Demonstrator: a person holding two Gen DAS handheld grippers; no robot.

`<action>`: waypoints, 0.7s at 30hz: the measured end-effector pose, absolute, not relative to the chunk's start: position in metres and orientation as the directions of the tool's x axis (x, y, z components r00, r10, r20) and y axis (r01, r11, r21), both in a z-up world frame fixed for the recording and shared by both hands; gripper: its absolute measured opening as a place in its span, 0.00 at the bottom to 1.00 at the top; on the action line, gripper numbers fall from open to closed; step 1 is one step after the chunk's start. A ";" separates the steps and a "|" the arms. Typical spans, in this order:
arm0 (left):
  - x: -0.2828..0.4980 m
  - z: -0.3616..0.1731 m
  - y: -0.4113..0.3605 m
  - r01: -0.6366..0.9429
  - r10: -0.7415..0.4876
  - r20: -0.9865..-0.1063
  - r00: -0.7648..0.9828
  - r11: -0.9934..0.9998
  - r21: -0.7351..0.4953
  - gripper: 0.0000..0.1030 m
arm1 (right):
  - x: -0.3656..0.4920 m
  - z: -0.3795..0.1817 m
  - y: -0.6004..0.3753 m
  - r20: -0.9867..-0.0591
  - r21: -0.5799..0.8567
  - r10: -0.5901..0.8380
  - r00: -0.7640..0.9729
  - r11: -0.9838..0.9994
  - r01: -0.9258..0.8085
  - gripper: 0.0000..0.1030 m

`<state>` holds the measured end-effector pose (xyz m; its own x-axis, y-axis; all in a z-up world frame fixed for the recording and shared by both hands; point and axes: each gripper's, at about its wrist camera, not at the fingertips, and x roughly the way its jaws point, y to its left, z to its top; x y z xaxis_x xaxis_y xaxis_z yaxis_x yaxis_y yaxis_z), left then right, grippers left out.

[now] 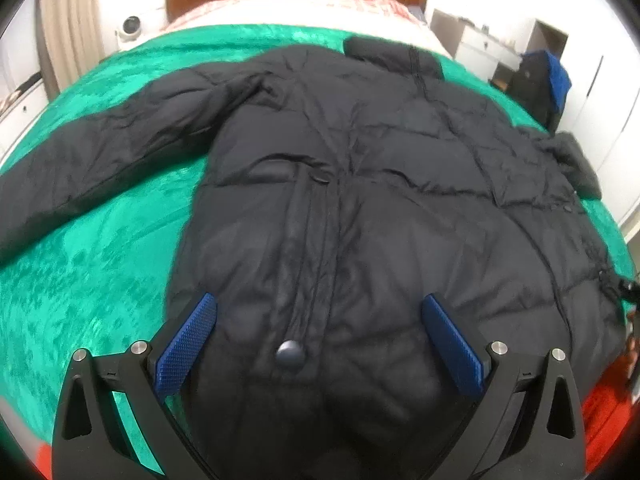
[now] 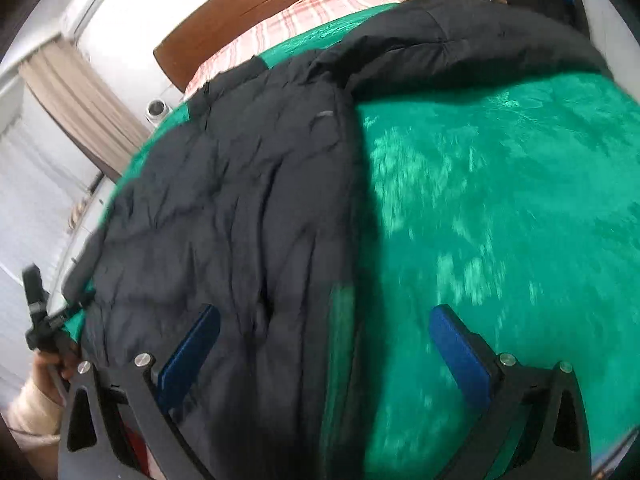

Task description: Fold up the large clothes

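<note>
Left wrist: our left gripper (image 1: 318, 332) gapes empty over jacket (image 1: 340, 200) hem | collar lies far | right gripper (image 2: 324, 336) gapes empty astride jacket's right edge.

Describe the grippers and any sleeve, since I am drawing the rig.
Both the left gripper and right gripper have black angular frames with triangular cut-outs, silver round pins, and blue textured pads. In the right wrist view, a cream sleeve shows at the lower left.
</note>
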<state>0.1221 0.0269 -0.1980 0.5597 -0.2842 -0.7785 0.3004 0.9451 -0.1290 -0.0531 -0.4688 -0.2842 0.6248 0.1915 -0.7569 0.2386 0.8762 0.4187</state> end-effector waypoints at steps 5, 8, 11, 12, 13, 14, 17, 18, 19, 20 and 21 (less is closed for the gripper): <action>0.118 -0.192 0.046 0.266 -0.199 -0.767 0.610 0.963 -0.038 1.00 | -0.069 -0.284 -0.454 -0.777 0.434 0.251 0.578 0.878 0.201 1.00; 0.125 -0.202 0.054 0.243 -0.145 -0.786 0.601 0.970 0.007 1.00 | -0.068 -0.285 -0.445 -0.798 0.394 0.224 0.559 0.896 0.204 0.99; 0.131 -0.217 0.062 0.267 -0.259 -0.827 0.500 0.954 -0.137 0.99 | -0.063 -0.286 -0.448 -0.828 0.361 0.177 0.533 0.895 0.263 0.84; 0.132 -0.220 0.062 0.269 -0.258 -0.834 0.488 0.953 -0.138 1.00 | -0.061 -0.285 -0.448 -0.829 0.361 0.174 0.531 0.893 0.270 0.81; 0.132 -0.221 0.063 0.272 -0.249 -0.836 0.488 0.954 -0.126 1.00 | -0.060 -0.283 -0.447 -0.827 0.364 0.178 0.533 0.893 0.266 0.75; 0.132 -0.221 0.064 0.268 -0.233 -0.838 0.493 0.957 -0.108 1.00 | -0.058 -0.281 -0.444 -0.829 0.358 0.178 0.531 0.897 0.258 0.71; 0.132 -0.220 0.068 0.262 -0.223 -0.837 0.499 0.960 -0.099 1.00 | -0.056 -0.278 -0.432 -0.848 0.290 0.137 0.512 0.929 0.231 0.67; 0.131 -0.221 0.069 0.267 -0.225 -0.838 0.497 0.959 -0.100 1.00 | -0.056 -0.279 -0.428 -0.853 0.274 0.130 0.506 0.936 0.222 0.67; 0.130 -0.221 0.071 0.269 -0.227 -0.840 0.493 0.958 -0.101 1.00 | -0.057 -0.279 -0.426 -0.857 0.257 0.119 0.501 0.942 0.216 0.67; 0.128 -0.220 0.073 0.271 -0.230 -0.841 0.490 0.957 -0.104 1.00 | -0.058 -0.278 -0.425 -0.860 0.247 0.110 0.498 0.944 0.219 0.67; 0.125 -0.218 0.075 0.271 -0.229 -0.840 0.491 0.957 -0.103 1.00 | -0.059 -0.277 -0.428 -0.856 0.259 0.115 0.505 0.939 0.225 0.67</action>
